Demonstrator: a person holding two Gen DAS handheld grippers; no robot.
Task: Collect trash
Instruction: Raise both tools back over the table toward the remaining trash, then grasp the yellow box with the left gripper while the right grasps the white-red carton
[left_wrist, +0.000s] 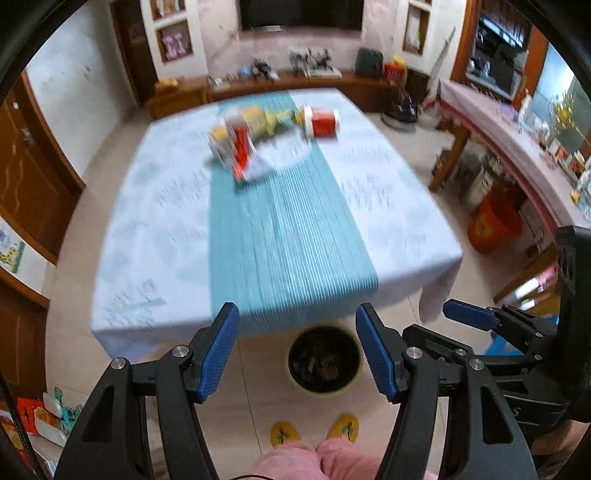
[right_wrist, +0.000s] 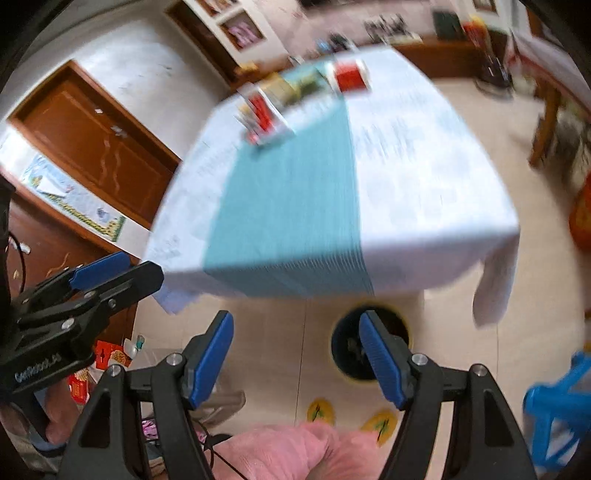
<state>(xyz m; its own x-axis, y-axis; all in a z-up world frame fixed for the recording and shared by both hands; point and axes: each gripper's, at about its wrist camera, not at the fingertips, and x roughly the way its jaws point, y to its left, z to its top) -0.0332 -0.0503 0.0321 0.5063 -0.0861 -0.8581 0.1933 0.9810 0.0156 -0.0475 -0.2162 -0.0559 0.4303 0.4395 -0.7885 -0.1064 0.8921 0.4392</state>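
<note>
Left gripper: left gripper (left_wrist: 297, 350) fills the foreground of its own view, blue pads spread apart, nothing between them.
Right gripper: right gripper (right_wrist: 297, 356) likewise stands open and empty; both hang above the floor, short of the table's near edge.
Person: pink trouser legs (left_wrist: 317, 458) and yellow slippers (left_wrist: 314, 432) below the grippers.
Waste bin: round bin (left_wrist: 324, 363) with a yellowish rim on the floor tiles, just in front of the table; dark contents inside, too blurred to name.
Table: white tablecloth (left_wrist: 147, 229) with a teal striped runner (left_wrist: 280, 236) down the middle.
Trash: red-and-white cartons (left_wrist: 240, 147), a red can lying on its side (left_wrist: 322, 122) and yellowish wrappers (left_wrist: 258, 118) clustered at the far end of the runner, well apart from both grippers.
Progress: the bin seems to hold something already; the whole pile on the table is still to be collected.
</note>
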